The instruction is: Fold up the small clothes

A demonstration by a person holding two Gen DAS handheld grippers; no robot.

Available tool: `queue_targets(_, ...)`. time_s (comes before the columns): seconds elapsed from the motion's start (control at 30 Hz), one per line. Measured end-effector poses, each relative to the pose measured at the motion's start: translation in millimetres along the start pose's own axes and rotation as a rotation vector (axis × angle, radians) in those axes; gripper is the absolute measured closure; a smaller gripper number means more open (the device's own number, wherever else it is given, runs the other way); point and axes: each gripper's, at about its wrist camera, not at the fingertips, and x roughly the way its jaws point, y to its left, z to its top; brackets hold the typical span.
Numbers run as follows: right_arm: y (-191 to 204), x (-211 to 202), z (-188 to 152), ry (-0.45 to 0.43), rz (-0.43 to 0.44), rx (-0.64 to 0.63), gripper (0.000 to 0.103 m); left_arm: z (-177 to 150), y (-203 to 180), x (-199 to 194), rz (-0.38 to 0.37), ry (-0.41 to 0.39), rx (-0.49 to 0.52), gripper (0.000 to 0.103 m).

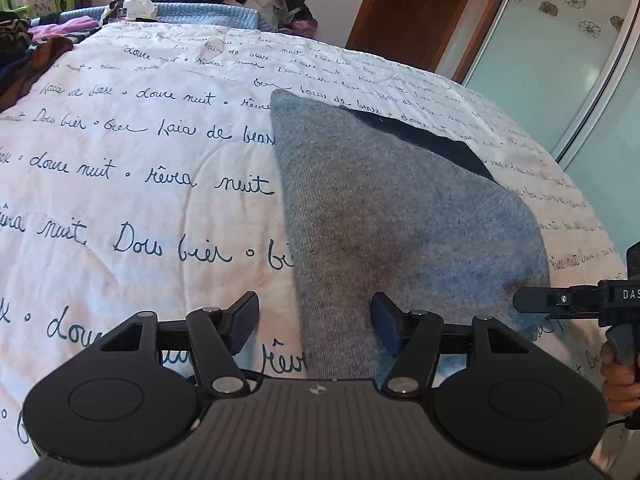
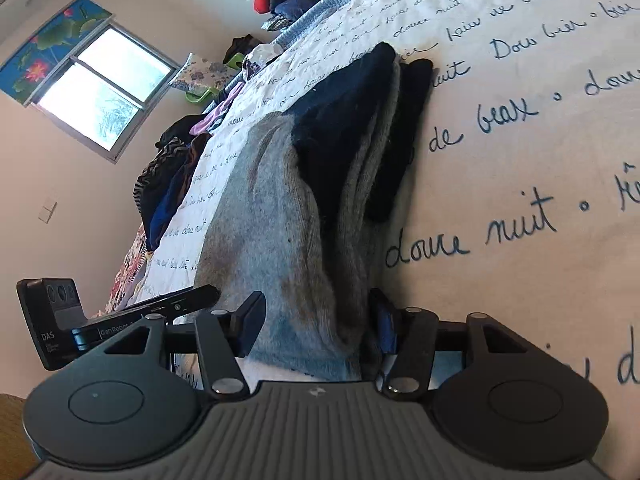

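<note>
A grey sock with a black band (image 1: pixel 392 208) lies flat on the white quilt with blue script (image 1: pixel 140 200). My left gripper (image 1: pixel 316 322) is open; its fingers straddle the sock's near left edge just above the quilt. In the right wrist view the grey and black socks (image 2: pixel 320 200) lie stacked, seen edge on. My right gripper (image 2: pixel 320 322) is open with the near end of the socks between its fingers. It shows at the right edge of the left wrist view (image 1: pixel 520 304), at the sock's right corner. The left gripper shows at the left of the right wrist view (image 2: pixel 192 298).
A pile of dark and purple clothes (image 1: pixel 24 52) lies at the quilt's far left. More clothes are heaped on a blue blanket (image 1: pixel 208 14) at the back. A brown door (image 1: pixel 404 8) and frosted glass panel (image 1: pixel 560 60) stand at the right. A window (image 2: pixel 100 88) is on the wall.
</note>
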Motion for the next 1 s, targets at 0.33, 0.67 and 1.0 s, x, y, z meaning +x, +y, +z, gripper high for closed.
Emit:
queue_targets(0.33, 5, -45, -15, -0.175, 0.092, 0.083, 0.046, -18, -9, -36, 0.108, -0.081, 0.067, 0.03)
queue_targets(0.67, -5, -29, -36, -0.138, 0.121, 0.218, 0.046, -16, -32, -35, 0.103, -0.116, 0.146, 0.023)
queue_targets(1.0, -17, -7, -27, -0.197, 0.125, 0.273, 0.094, -23, -22, -5, 0.184, -0.065, 0.152, 0.021)
